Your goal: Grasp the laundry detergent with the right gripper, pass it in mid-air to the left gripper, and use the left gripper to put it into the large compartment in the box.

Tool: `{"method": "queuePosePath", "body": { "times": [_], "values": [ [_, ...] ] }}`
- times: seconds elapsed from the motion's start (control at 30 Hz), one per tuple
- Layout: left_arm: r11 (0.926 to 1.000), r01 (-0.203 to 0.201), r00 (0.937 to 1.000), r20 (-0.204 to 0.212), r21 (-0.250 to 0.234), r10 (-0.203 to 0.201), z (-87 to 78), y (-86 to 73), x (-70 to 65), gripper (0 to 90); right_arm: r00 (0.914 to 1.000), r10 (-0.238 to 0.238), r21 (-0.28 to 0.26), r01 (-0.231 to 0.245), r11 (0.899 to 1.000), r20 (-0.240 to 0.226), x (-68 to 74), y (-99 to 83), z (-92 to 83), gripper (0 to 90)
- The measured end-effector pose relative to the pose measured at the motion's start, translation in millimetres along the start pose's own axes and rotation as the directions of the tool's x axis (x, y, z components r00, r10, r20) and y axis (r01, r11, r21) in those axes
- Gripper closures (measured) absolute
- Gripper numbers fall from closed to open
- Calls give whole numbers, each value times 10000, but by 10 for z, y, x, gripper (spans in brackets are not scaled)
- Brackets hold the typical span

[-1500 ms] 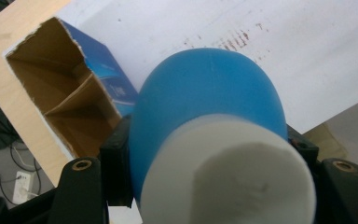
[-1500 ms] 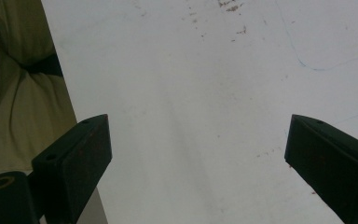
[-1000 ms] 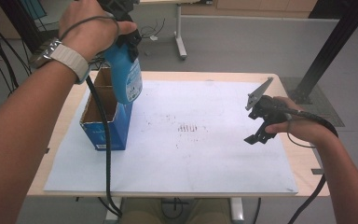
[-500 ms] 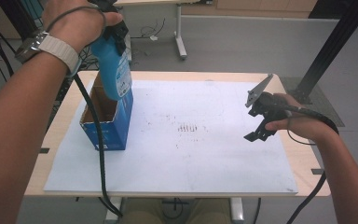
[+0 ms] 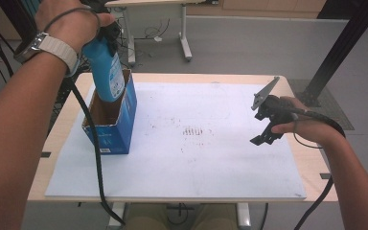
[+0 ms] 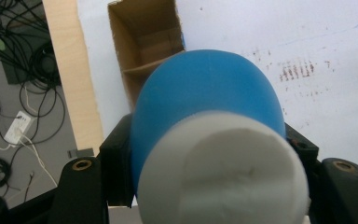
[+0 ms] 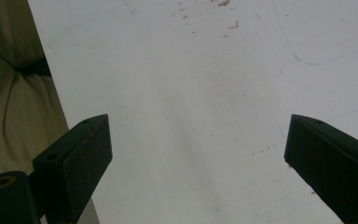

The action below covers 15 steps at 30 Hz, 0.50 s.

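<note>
My left gripper point(image 5: 106, 34) is shut on a blue bottle point(image 5: 106, 72) near its white cap point(image 6: 223, 172), and the bottle hangs body-down. Its lower end is at the far end of an open blue cardboard box point(image 5: 117, 129) on the left of the table. In the left gripper view the black jaws clamp both sides of the blue bottle point(image 6: 205, 102), with the box's brown inside point(image 6: 144, 42) beyond it. My right gripper point(image 5: 263, 132) hovers over the right side of the white sheet point(image 5: 196, 163). Its jaws stand wide apart, with only bare sheet between them in my right gripper's point(image 7: 198, 154) own view.
The white sheet carries faint reddish-brown marks point(image 5: 194, 130) at its middle. Wooden table edges point(image 5: 62, 139) show around it. Cables lie on the floor point(image 6: 9, 93) to the left. Another table's legs point(image 5: 184, 33) stand behind, and a black post point(image 5: 340, 52) rises at the far right.
My left hand has carried the bottle leftward, from beside the box's right wall to over its far opening. The right gripper has kept still.
</note>
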<state>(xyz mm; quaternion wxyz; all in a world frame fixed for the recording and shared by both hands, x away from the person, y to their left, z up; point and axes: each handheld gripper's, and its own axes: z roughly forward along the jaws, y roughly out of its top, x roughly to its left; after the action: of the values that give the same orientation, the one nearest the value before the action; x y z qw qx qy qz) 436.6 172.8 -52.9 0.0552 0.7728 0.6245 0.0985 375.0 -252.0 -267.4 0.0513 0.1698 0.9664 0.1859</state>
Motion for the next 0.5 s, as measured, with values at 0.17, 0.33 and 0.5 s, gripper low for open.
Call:
{"method": "queuePosePath", "body": {
  "times": [0.17,0.33,0.5],
  "values": [
    [9997,233,9997,-60,2,-233,47,6,66,376,10000,39,-43,-39,10000,-26,-9,-15,24,74],
    [9991,423,9991,-97,65,-422,110,12,136,376,9999,95,-42,-95,9999,-60,-18,-28,40,74],
    [9983,578,9982,-145,109,-576,209,17,205,376,9999,87,-18,-87,10000,-113,-29,-15,67,74]
  ]
}}
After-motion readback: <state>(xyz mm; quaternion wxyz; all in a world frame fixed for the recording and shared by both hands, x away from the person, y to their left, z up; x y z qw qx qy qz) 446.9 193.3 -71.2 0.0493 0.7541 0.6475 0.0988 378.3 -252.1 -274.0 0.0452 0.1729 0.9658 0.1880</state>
